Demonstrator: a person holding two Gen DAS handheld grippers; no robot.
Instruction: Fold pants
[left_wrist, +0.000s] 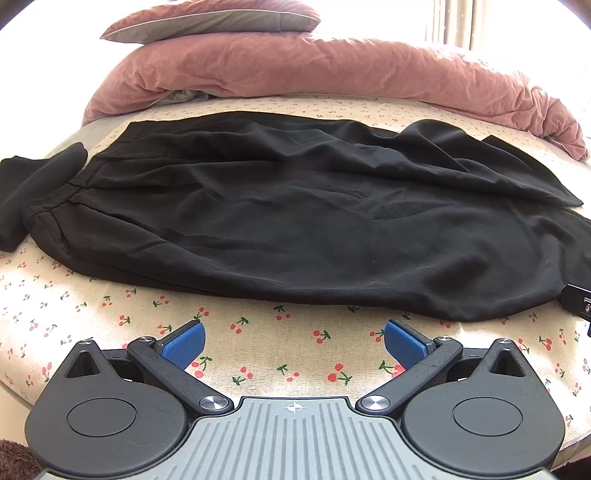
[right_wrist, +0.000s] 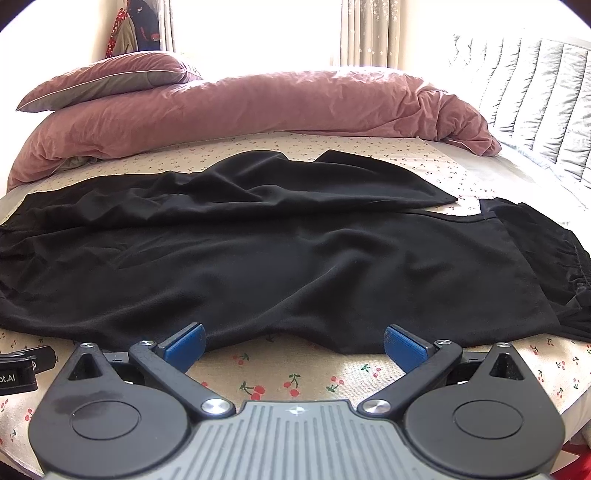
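Black pants lie spread flat across the cherry-print bed sheet, with the two legs side by side. They also show in the right wrist view, where an elastic waistband sits bunched at the right. My left gripper is open and empty, hovering over the sheet just short of the pants' near edge. My right gripper is open and empty, with its blue fingertips at the near edge of the black fabric.
A rolled pink duvet and a pillow lie along the far side of the bed. A grey quilted cover is at the far right. The other gripper's black body shows at the left edge.
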